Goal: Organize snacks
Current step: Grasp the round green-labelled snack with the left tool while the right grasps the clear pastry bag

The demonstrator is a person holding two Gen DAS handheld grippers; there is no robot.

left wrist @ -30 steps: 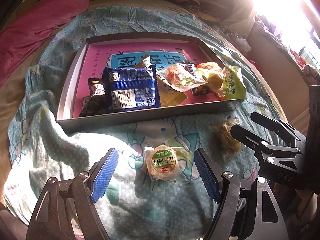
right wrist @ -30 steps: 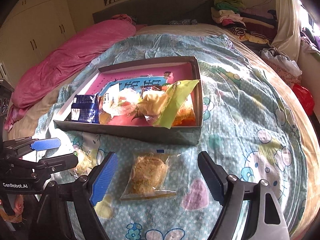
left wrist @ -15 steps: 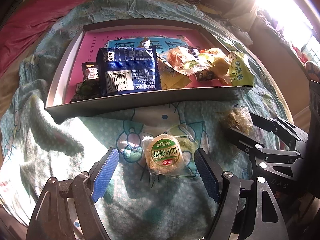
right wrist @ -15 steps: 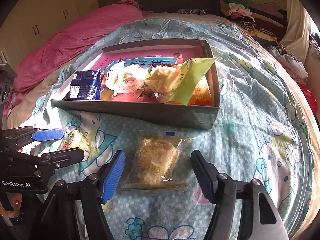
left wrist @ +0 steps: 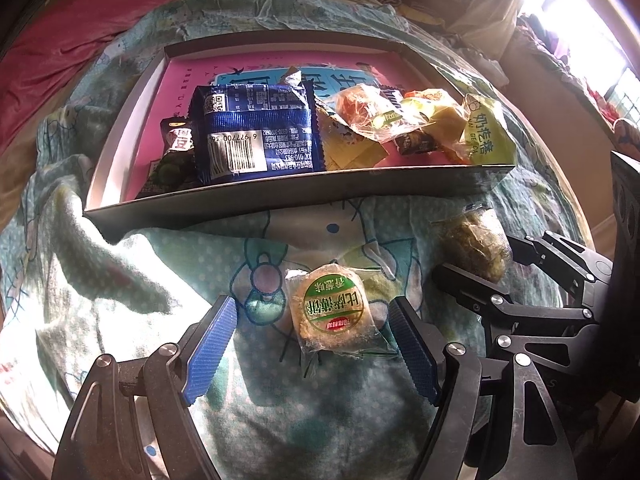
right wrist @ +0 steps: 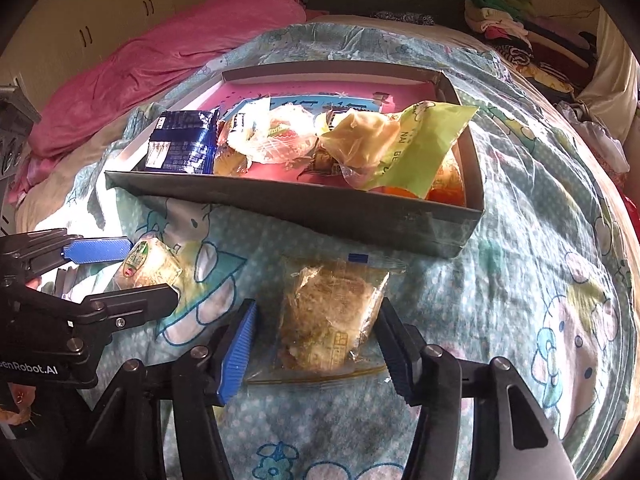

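Note:
A grey box [left wrist: 288, 196] with a pink floor lies on the bed and holds several snacks, among them a blue packet [left wrist: 256, 132] and a green packet [left wrist: 484, 136]. A round green-labelled cake [left wrist: 332, 312] lies on the bedspread between the fingers of my open left gripper [left wrist: 316, 344], touching neither. A clear bag with a brown pastry [right wrist: 328, 312] lies between the fingers of my right gripper [right wrist: 316, 344], whose jaws stand close to its sides, still open. The box also shows in the right wrist view [right wrist: 360, 216].
A crumpled blue cartoon bedspread [right wrist: 520, 280] covers the bed. A pink quilt [right wrist: 168, 60] lies at the back left. Folded clothes [right wrist: 508, 28] are stacked at the back right. The other gripper shows at each view's edge.
Both grippers have moved forward and down toward their snacks. The right gripper's jaws have narrowed around the pastry bag. The left jaws stay wide.

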